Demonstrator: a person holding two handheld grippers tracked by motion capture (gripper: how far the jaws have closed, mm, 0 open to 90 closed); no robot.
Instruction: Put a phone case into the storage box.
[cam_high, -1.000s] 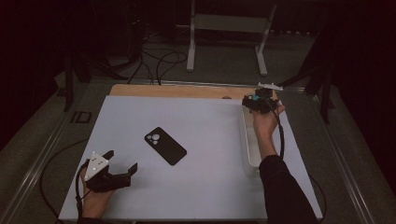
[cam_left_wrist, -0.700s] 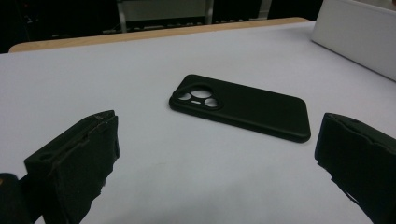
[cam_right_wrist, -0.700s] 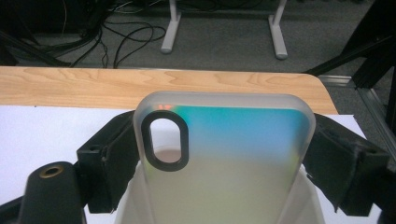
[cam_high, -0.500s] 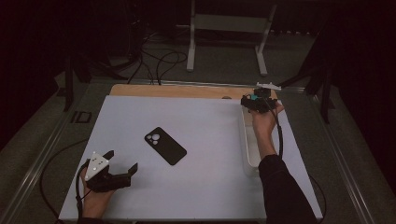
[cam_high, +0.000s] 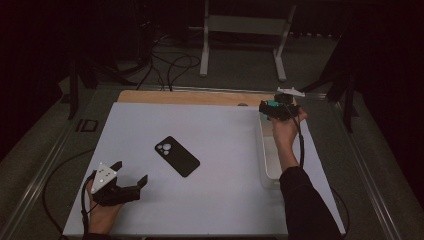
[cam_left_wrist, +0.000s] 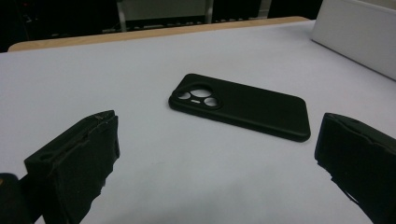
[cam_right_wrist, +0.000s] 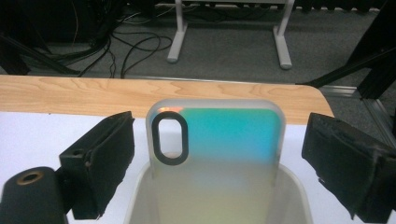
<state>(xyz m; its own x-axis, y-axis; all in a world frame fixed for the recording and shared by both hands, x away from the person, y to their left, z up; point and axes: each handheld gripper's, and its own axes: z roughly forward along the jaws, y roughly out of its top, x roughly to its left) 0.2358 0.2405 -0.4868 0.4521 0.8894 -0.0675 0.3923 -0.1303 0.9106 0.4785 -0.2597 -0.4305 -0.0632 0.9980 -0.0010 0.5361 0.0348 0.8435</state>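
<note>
Right gripper view: right gripper (cam_right_wrist: 215, 163) jaws just widened, apart around iridescent phone case (cam_right_wrist: 217, 154) standing in white bin (cam_right_wrist: 299, 196).

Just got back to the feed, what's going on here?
A person holds a claw in each hand at a table. The right claw is over the far end of a white bin at the table's right side; its jaws have just been opening and stand either side of an iridescent case that stands upright in the bin, pads clear of it. The left claw rests open near the front left corner, aimed at a black phone lying flat mid-table, untouched.
</note>
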